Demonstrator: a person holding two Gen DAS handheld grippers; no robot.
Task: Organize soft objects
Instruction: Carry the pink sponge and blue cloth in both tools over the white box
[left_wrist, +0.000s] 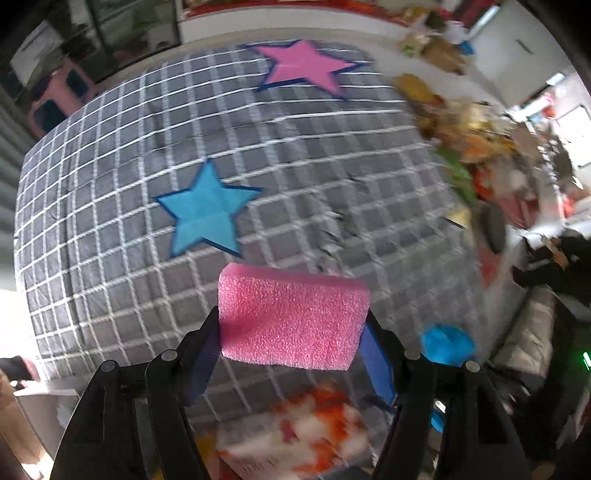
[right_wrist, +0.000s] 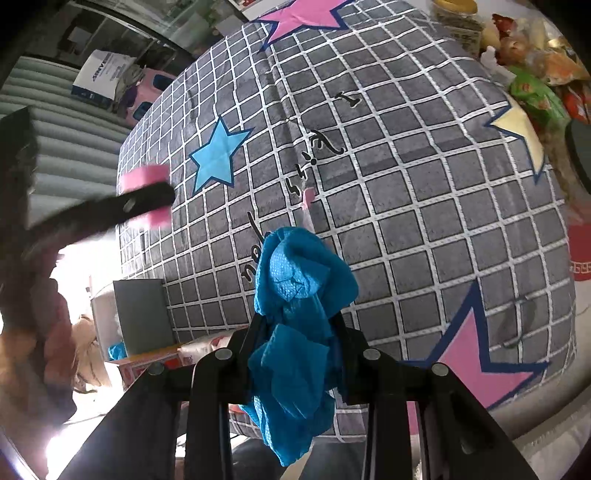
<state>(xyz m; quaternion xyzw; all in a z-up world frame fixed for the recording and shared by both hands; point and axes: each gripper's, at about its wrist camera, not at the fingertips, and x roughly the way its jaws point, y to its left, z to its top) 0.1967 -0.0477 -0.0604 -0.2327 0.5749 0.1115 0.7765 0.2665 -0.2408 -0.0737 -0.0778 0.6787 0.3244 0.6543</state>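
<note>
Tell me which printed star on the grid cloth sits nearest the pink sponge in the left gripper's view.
The blue star, just above the pink sponge held in the left gripper. The pink star lies much farther up the grey grid cloth.

The left tongs (left_wrist: 293, 328) are pointed steeply downward, black jaws half spread and pressed against both ends of a pink foam sponge block (left_wrist: 293, 319), which is held clear of the surface. The right tongs (right_wrist: 299, 332) are likewise angled steeply down, jaws nearly closed and clamped on a crumpled blue non-woven cloth (right_wrist: 295, 328), which hangs from them.
</note>
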